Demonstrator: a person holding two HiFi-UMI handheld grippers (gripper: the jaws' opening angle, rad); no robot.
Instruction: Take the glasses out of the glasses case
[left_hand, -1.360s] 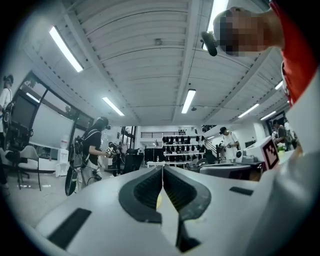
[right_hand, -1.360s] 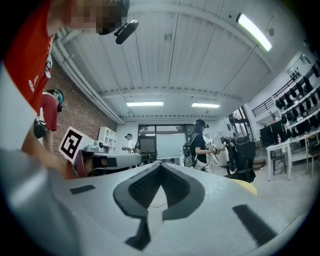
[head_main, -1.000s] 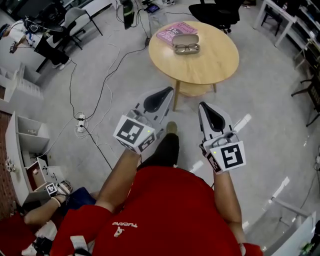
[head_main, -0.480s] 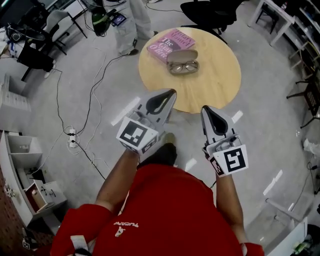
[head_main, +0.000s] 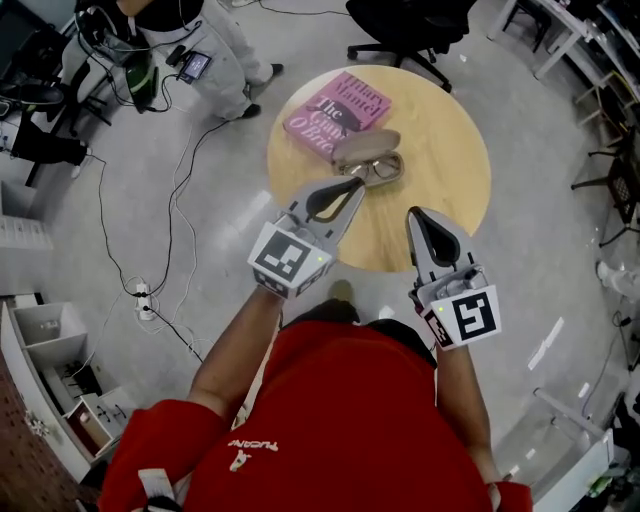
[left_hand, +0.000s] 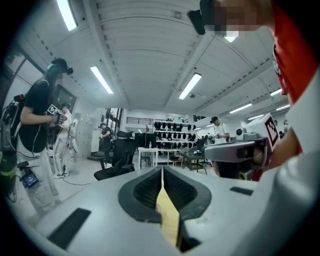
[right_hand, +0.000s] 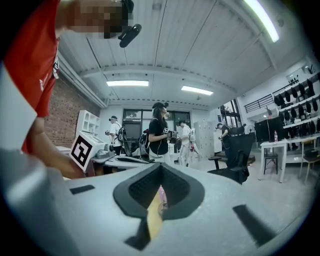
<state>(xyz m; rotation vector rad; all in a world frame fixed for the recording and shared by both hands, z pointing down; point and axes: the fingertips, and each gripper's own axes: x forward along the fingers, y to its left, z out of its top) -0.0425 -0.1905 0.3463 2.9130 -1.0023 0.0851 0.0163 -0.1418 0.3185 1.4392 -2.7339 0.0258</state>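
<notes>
Head view: dark-framed glasses (head_main: 382, 170) lie in the open grey glasses case (head_main: 362, 147), left of centre on the round light-wood table (head_main: 450, 140), just beside a pink book (head_main: 337, 113); the left tool (head_main: 350, 184) and right tool (head_main: 414, 213) are above the table's near edge. Left gripper view: jaws clenched together, nothing between. Right gripper view: jaws likewise clenched, empty.

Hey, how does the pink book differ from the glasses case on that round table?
The pink book is larger, flat and closed; the glasses case is smaller, beige and open, with glasses inside. The book lies nearer the far edge of the round table. Both rest on it.
</notes>
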